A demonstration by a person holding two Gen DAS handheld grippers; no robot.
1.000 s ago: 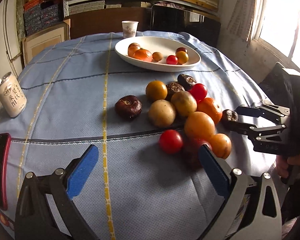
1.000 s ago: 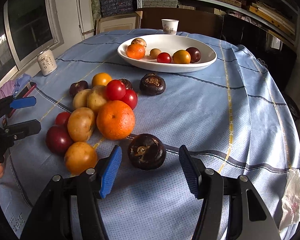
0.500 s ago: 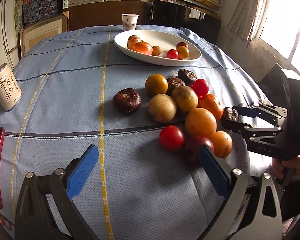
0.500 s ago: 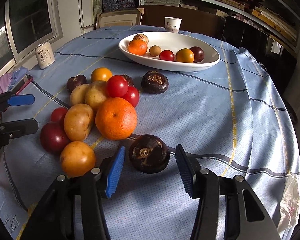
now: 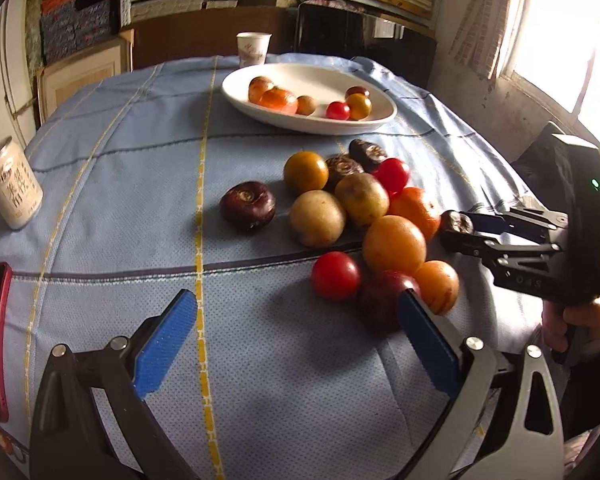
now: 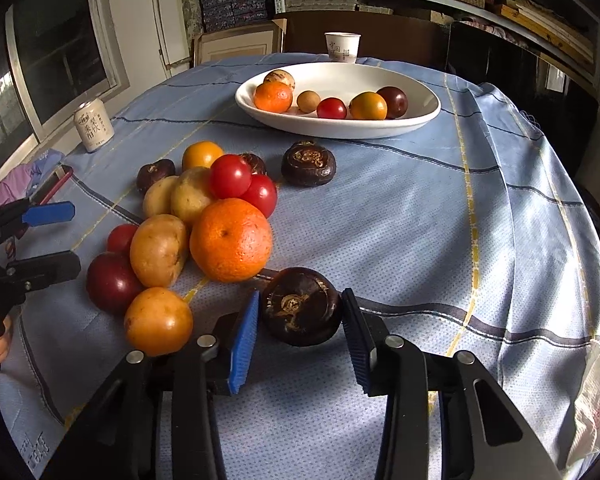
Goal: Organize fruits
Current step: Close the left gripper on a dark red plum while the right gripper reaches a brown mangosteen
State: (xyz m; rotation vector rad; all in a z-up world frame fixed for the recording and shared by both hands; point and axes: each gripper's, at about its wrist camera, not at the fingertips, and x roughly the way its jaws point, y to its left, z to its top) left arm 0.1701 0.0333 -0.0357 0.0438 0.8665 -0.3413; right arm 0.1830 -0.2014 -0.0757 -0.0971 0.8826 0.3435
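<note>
The dark water chestnut in the lower middle of the right wrist frame looks small, hard and light, with smooth, rather slippery skin, so I judge it best to take it across its widest sides. It sits on the blue tablecloth between the blue pads of my right gripper. The pads stand at both flanks, nearly touching; whether they already press it, I cannot tell. My left gripper is wide open, holding nothing, in the lower part of its frame, near the fruit pile. The white plate is in the upper middle.
</note>
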